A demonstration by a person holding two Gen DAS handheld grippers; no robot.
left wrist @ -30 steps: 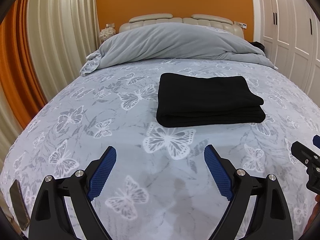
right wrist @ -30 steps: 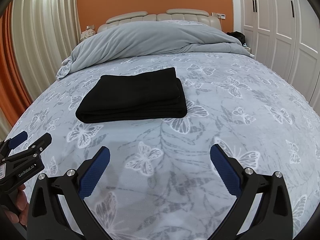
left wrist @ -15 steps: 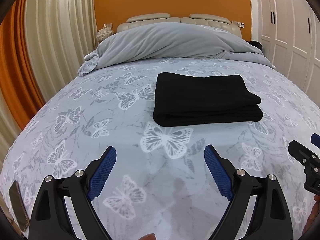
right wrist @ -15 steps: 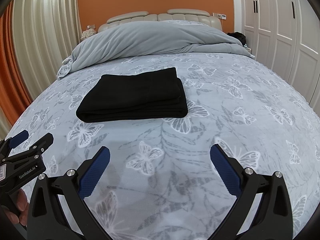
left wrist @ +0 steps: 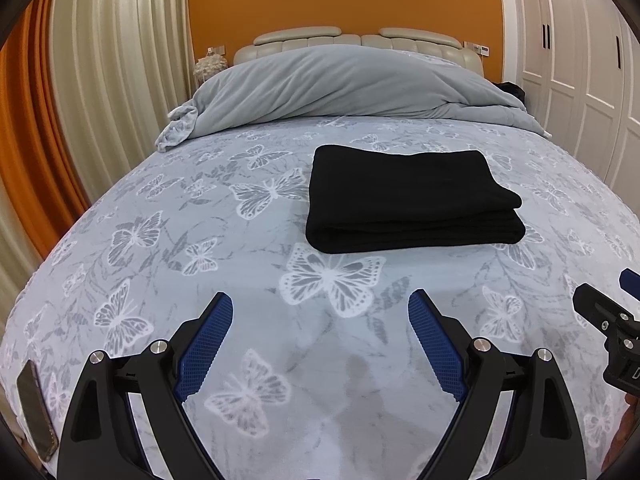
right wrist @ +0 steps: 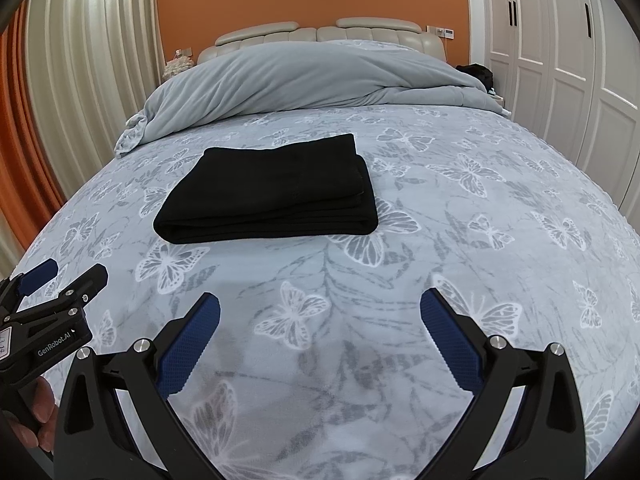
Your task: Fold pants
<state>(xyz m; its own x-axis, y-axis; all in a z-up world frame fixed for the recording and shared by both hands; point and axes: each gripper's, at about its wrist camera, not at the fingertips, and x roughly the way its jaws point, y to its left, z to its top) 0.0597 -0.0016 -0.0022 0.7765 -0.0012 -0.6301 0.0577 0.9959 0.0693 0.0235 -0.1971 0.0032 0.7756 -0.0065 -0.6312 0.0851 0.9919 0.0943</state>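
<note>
The black pants [left wrist: 412,200] lay folded into a thick, neat rectangle on the butterfly-print bedspread [left wrist: 160,248], about the middle of the bed, with the rounded fold edge facing the cameras and the layered edges at the right end. Nothing touched them.

The left gripper [left wrist: 320,344] hovered over the near part of the bedspread, well short of the pants, its jaws spread wide and holding nothing; only printed fabric showed between its blue textured pads [left wrist: 208,344]. The right gripper [right wrist: 320,340] was in the same posture, jaws wide apart and empty, also pointing toward the pants from the foot of the bed.

In the right wrist view the left gripper's side appeared at the lower left edge, bearing white lettering that read "GenRobot.AI" (a small white sticker beside it was too cut off to read), with fingertips of the person's hand [right wrist: 40,408] just below it.

A crumpled grey duvet [left wrist: 340,88] was heaped against the beige padded headboard [left wrist: 296,36]. A dark phone [left wrist: 36,412] lay at the bed's near left edge. White wardrobe doors [right wrist: 560,60] stood at the right.
</note>
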